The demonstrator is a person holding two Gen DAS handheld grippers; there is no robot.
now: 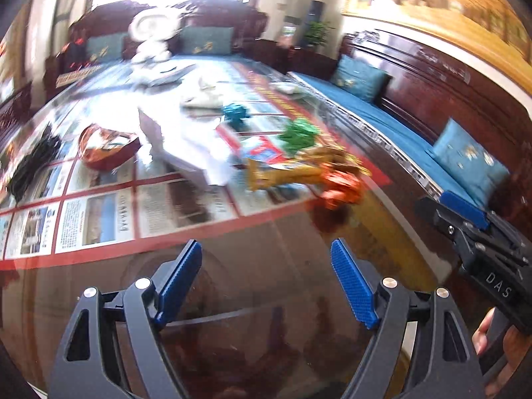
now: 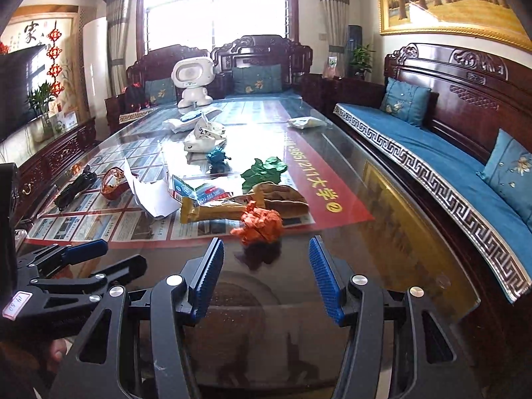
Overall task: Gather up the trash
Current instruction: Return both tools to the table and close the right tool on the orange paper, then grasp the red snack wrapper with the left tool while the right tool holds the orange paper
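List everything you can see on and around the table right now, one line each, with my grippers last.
orange crumpled paper: one, orange, nearest table edge
yellow wrapper: one, yellow-brown, left of the orange paper
green crumpled paper: one, green, mid-table
teal crumpled paper: one, teal, behind the green
white paper sheet: one, white, crumpled, left of the yellow wrapper
red bowl: one, red, left side
black cable bundle: one, black, far left
white toy robot: one, white, far end
glass table: one, glass over posters
sofa: one, dark wood, blue cushions, right
left gripper: open, empty
right gripper: open, empty
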